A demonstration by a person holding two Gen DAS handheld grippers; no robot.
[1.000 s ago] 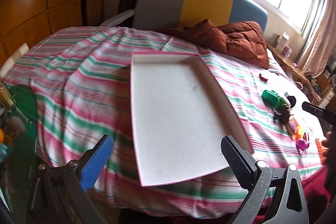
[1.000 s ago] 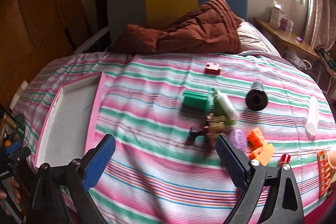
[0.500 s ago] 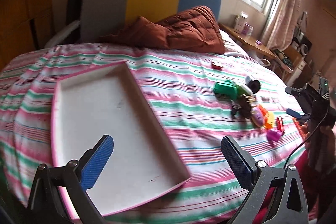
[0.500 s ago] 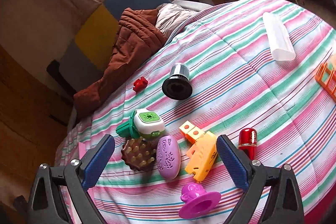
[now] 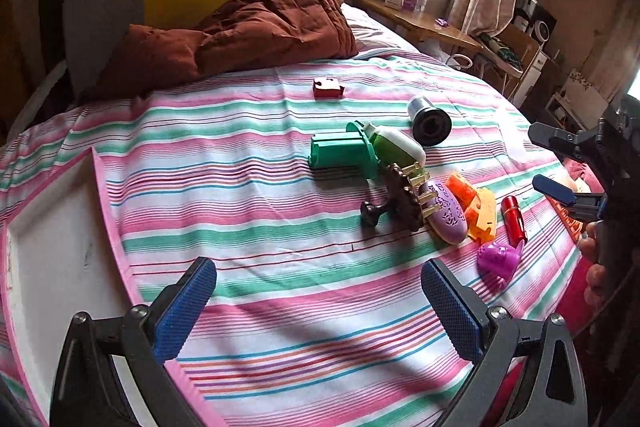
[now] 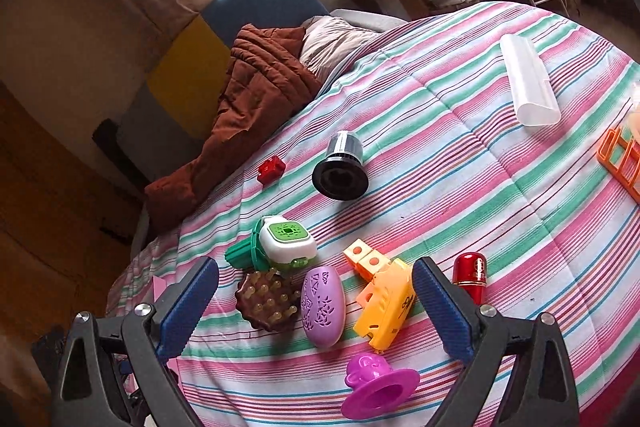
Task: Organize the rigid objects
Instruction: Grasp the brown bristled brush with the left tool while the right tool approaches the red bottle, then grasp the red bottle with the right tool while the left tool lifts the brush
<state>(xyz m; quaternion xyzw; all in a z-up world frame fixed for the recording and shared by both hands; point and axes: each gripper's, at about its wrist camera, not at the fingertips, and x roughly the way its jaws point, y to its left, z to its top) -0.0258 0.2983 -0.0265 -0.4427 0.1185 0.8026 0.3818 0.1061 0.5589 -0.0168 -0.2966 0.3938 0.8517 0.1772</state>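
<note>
Small toys clustered on striped bed (image 5: 256, 235), centre-right: purple oval case (image 6: 322, 307) between brown spiked brush (image 6: 267, 303) and yellow block (image 6: 384, 311); magenta cup (image 6: 376, 387) nearest. Pink-rimmed tray (image 5: 52, 267) far left. Right gripper (image 6: 316, 307) fingers spread, empty, above cluster. Left gripper (image 5: 318, 301) fingers spread, empty.

Left wrist views the toy cluster (image 5: 420, 195) from farther back; right wrist hovers close above it (image 6: 320, 291).
</note>
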